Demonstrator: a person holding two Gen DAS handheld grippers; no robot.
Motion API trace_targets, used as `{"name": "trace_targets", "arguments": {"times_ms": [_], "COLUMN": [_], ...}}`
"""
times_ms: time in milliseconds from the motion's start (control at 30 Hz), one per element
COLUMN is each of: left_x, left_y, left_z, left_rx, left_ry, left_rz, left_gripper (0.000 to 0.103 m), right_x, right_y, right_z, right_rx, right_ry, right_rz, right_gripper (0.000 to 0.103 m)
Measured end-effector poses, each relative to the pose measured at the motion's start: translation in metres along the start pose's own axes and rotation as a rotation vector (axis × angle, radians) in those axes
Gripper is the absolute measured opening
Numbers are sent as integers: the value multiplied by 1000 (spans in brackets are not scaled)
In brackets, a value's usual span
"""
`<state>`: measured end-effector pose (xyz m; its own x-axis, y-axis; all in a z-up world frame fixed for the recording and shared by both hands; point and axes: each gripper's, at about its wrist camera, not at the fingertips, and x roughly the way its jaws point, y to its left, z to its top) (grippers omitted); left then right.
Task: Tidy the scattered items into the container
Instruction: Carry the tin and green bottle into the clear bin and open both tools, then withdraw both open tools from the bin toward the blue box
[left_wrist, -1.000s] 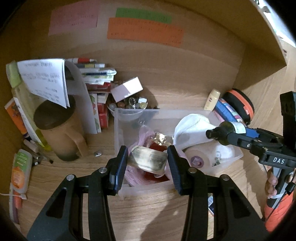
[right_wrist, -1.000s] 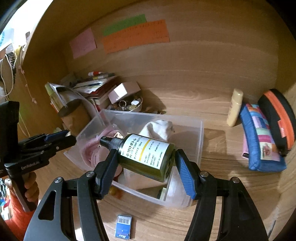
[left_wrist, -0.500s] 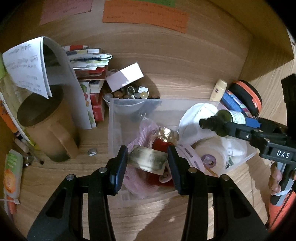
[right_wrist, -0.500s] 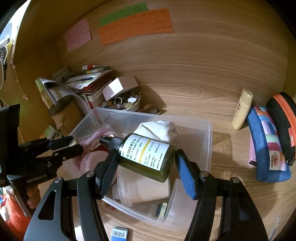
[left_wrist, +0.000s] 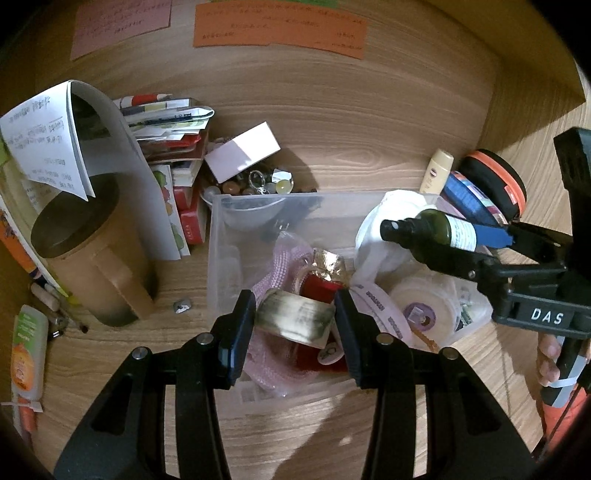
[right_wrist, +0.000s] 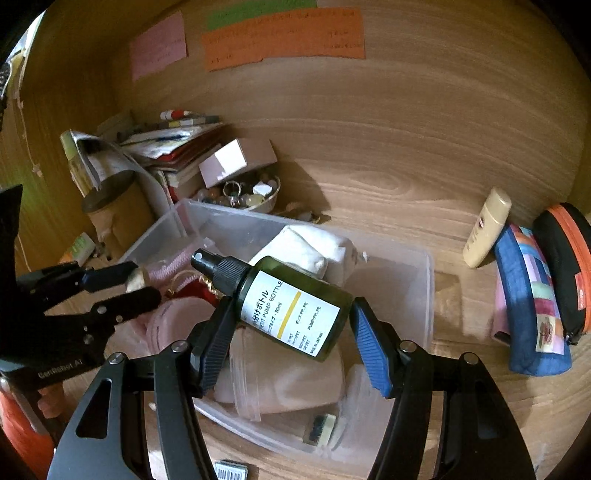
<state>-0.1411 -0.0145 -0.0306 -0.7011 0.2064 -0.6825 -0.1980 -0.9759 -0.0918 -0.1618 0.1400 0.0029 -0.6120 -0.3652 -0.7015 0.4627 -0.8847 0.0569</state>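
Home desk nook – sticky notes (right_wrist: 284, 40), booklets (left_wrist: 166, 118), trinkets (left_wrist: 258, 182)

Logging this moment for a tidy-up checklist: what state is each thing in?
left gripper: shut on gold tape roll
right gripper: shut on green pump bottle, capped
clear bin: open, partly filled
brown mug: lidded, upright
cream tube: capped, leaning

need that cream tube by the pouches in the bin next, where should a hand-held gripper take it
Grip the cream tube across its middle, coming from the front left: it leans cap-up against the wall, and the blue pouch crowds its right side.
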Motion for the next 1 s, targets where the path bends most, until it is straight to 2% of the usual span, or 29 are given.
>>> {"name": "trace_targets", "arguments": {"times_ms": [100, 133, 167, 233, 400, 533, 633, 1000], "left_x": [-2, -3, -4, -7, -10, -19, -27, -55], "left_y": [-1, -2, -2, -3, -7, -8, -10, -12], "left_z": [0, 1, 1, 1, -3, -5, -5, -11], "left_rx": [2, 4, 4, 2, 15, 21, 26, 27], "left_ry": [1, 2, 3, 1, 2, -4, -20, -67], "left_rz": [3, 6, 13, -13, 8, 10, 13, 49], "left_gripper": [47, 52, 63, 70, 70, 71, 77, 88], "right_x": [-4, -5, -6, -9, -18, -27, -35, -66], "right_y": [2, 3, 5, 8, 10, 10, 11, 12], "right_z": [-4, -5, -6, -8, -12, -15, -17, -30], "right_rx": [-14, -20, -26, -41, -41, -36, -39, -23], "right_ry": [-1, 1, 2, 2, -11, -24, -36, -73], "right_rz": [-20, -26, -27, -33, -42, -41, -45, -20], "right_gripper": [59, 59, 60, 60, 73, 75, 77, 79]}}
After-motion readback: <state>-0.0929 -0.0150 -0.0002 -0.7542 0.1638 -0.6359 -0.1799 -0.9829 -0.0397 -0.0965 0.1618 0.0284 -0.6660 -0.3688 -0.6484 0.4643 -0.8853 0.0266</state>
